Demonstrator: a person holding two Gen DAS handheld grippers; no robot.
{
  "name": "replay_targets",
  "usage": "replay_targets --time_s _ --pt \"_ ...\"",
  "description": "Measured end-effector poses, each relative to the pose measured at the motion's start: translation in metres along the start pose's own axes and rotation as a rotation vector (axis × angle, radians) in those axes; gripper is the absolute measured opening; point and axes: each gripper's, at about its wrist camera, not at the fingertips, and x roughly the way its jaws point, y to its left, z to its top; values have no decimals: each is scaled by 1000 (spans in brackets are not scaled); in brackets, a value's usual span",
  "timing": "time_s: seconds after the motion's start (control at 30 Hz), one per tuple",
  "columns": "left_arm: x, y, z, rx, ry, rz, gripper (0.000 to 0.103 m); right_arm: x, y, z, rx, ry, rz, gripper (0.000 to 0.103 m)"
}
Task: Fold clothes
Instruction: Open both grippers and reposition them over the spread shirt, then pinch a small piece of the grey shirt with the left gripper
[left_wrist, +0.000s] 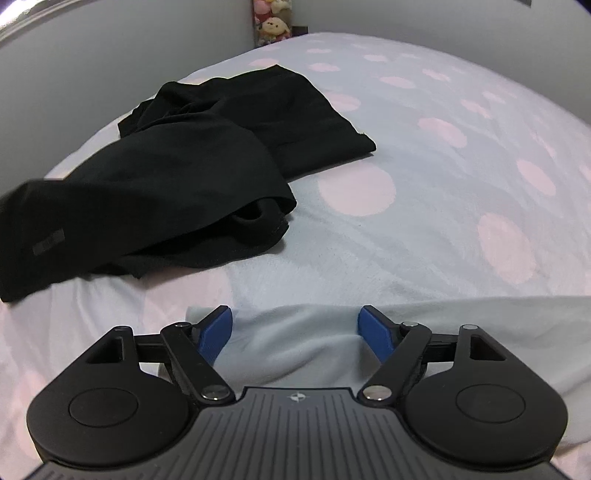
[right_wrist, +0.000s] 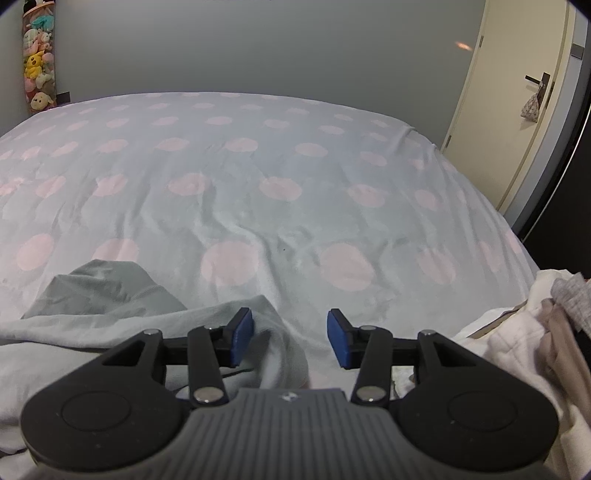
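Observation:
A pale grey garment (left_wrist: 461, 332) lies crumpled along the near edge of the bed. My left gripper (left_wrist: 295, 332) hangs over it with its jaws wide apart; the cloth runs beneath and between the blue pads (left_wrist: 216, 332), which do not press on it. In the right wrist view the same pale garment (right_wrist: 92, 325) spreads to the left, with a darker grey part (right_wrist: 107, 291) turned up. My right gripper (right_wrist: 290, 338) stands open over a fold of it, and the left pad (right_wrist: 242, 338) rests close to the cloth.
The bed sheet (right_wrist: 295, 166), pale blue with pink dots, fills both views. Black clothes (left_wrist: 177, 166) lie heaped at the left. A pile of cream and grey clothes (right_wrist: 535, 332) sits at the right edge. A door (right_wrist: 517, 110) and hanging plush toys (right_wrist: 38, 62) stand beyond the bed.

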Motion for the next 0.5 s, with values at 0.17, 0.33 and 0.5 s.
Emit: replay_targets --time_s 0.17,0.33,0.5 --pt "1 -7 -1 25 -16 12 67 5 -5 -2 13 11 1 53" --pt "0 -20 -1 95 -32 13 42 7 -16 -2 39 18 -4 54" --pt "-7 -43 1 194 -63 47 6 5 -34 -1 79 20 -11 54"
